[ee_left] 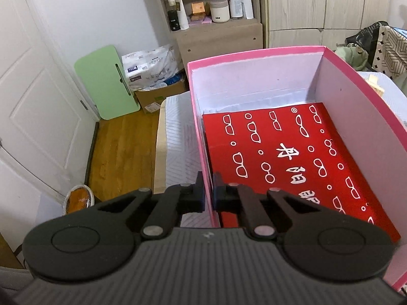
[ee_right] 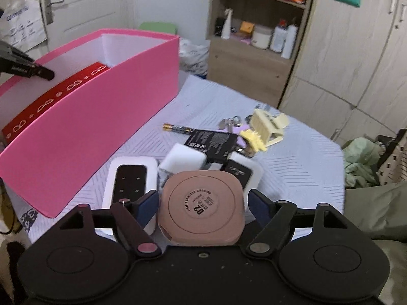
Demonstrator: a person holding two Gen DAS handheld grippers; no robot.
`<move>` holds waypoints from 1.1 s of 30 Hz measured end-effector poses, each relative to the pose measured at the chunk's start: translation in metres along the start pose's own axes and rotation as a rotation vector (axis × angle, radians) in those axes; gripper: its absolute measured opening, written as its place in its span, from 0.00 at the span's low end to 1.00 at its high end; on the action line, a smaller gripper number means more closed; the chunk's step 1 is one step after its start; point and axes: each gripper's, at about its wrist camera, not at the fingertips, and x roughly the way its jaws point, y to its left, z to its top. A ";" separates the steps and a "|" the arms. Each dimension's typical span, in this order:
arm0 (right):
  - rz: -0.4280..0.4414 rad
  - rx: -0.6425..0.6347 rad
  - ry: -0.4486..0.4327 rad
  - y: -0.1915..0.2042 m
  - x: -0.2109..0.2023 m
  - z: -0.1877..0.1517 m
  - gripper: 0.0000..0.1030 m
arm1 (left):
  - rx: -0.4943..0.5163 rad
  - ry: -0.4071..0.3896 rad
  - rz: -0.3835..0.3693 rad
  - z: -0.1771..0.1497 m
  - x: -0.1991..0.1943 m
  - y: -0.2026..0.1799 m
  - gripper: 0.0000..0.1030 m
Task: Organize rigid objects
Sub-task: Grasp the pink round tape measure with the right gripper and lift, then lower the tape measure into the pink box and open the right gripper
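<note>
Left gripper (ee_left: 208, 190): pinched on the near wall of the pink box (ee_left: 203, 137), likely steadying it.
Right gripper (ee_right: 202, 203): wide, its pads either side of the pink compact (ee_right: 202, 208), not pressing.
Compact writing: "02" reads; ring text too small.
Beyond right gripper: white remote (ee_right: 131, 183), batteries (ee_right: 178, 128), yellow clip (ee_right: 267, 127) awaiting sorting.
Inside box: red packet (ee_left: 292, 157), glasses pattern, Chinese characters.

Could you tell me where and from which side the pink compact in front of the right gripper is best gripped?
Grip the pink compact across its two flat side edges, coming from above and the near side. It lies flat, label up, already between the open right gripper fingers; its rounded corners would probably slip.
</note>
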 end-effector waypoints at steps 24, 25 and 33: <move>0.292 0.003 -0.047 0.051 -0.048 0.152 0.77 | -0.052 0.008 0.003 -0.002 0.008 0.000 0.04; 0.316 0.010 -0.022 0.058 -0.040 0.163 0.77 | -0.050 0.007 0.004 -0.002 0.007 0.000 0.04; 0.422 0.148 0.148 0.107 0.062 0.208 0.76 | -0.066 0.011 -0.005 -0.003 0.008 0.004 0.04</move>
